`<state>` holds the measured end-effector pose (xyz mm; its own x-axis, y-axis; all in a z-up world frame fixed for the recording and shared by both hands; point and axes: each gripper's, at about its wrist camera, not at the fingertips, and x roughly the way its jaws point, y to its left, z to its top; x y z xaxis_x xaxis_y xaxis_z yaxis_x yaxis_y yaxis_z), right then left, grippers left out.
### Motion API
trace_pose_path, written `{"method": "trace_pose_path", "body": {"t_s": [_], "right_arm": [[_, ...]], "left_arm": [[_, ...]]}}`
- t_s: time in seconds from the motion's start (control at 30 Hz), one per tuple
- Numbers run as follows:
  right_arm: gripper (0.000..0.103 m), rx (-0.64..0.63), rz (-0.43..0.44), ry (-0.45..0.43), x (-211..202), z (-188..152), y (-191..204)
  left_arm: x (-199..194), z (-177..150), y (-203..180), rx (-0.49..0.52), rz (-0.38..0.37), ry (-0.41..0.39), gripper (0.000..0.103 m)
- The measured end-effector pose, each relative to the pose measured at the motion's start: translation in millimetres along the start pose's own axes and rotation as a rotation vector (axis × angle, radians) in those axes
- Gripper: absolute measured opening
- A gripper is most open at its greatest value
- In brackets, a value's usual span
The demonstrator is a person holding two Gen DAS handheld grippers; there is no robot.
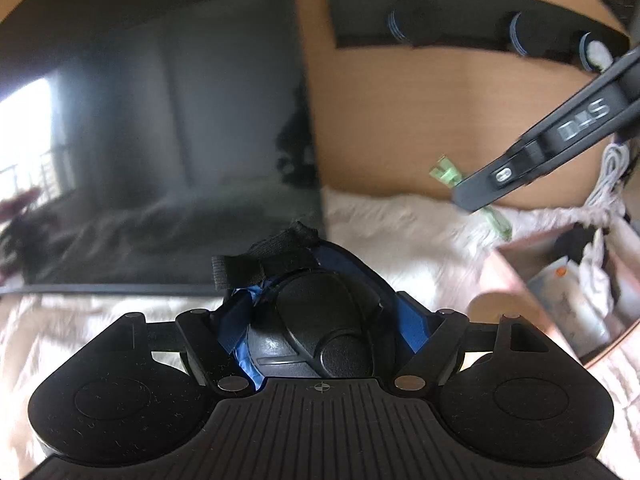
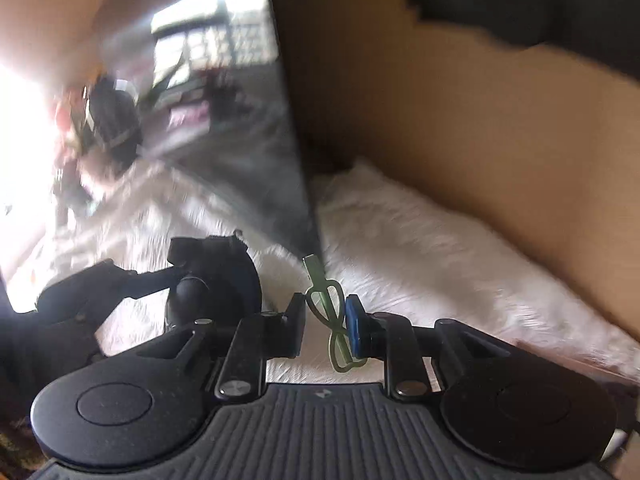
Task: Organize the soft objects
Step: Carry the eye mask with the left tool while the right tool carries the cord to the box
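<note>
One green looped thing point(image 2: 329, 312), thin and translucent like a hair tie or soft clip, is seen between the fingers of the right tool point(image 2: 325, 322). It lies against the blue pad point(image 2: 354, 330) of the right-hand finger; the black left-hand finger point(image 2: 295, 326) stands just beside its upper loop, contact there not resolvable. The fingers are nearly closed, and the green thing is taken as pinched. In the left wrist view the same green thing point(image 1: 445, 171) projects past the tip of the right tool point(image 1: 480, 190).

One left tool point(image 1: 316, 320) is clamped round one large black rounded object point(image 1: 320, 332) with a strap on top; identity cannot be told. Blue tape shows on a finger point(image 1: 240, 324).

One white furry rug point(image 2: 420, 248) lies underneath. One dark glossy screen point(image 1: 160, 120) stands at its far edge, beside a tan wall point(image 1: 400, 120). One black strip point(image 1: 440, 12) is fixed to the wall, bearing three round black knobs. One pink box point(image 1: 516, 276) of mixed items sits at the rug's right edge, with one white cable point(image 1: 608, 176) near it.
</note>
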<state>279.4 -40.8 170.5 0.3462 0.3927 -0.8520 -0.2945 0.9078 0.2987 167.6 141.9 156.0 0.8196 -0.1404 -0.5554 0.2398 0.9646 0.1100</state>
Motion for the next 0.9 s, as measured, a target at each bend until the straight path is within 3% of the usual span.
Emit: {"method": "trace_pose_path", "body": {"t_s": [0.2,0.43,0.7,0.77,0.9], "right_arm": [[0.021,0.128,-0.102,-0.176,-79.7,-27.9,-40.7],[0.021,0.247,-0.283,-0.285,-129.3,-81.5,-87.4],[0.021,0.326,-0.391,-0.301,-117.6,-155.7,-137.1],[0.021,0.313,-0.423,-0.279,-98.3,-169.9,-144.2],[0.021,0.327,-0.376,-0.214,-64.3,-196.9,-159.7]], "left_arm": [[6.7,19.0,-44.3,0.034,-0.117,-0.033,0.082],[22.9,32.3,-105.7,0.031,-0.283,-0.042,0.082],[68.5,39.6,-171.7,-0.025,-0.475,0.059,0.082],[89.3,44.4,-192.2,-0.019,-0.496,0.102,0.082],[124.6,52.4,-217.9,0.03,-0.493,0.21,0.082]]}}
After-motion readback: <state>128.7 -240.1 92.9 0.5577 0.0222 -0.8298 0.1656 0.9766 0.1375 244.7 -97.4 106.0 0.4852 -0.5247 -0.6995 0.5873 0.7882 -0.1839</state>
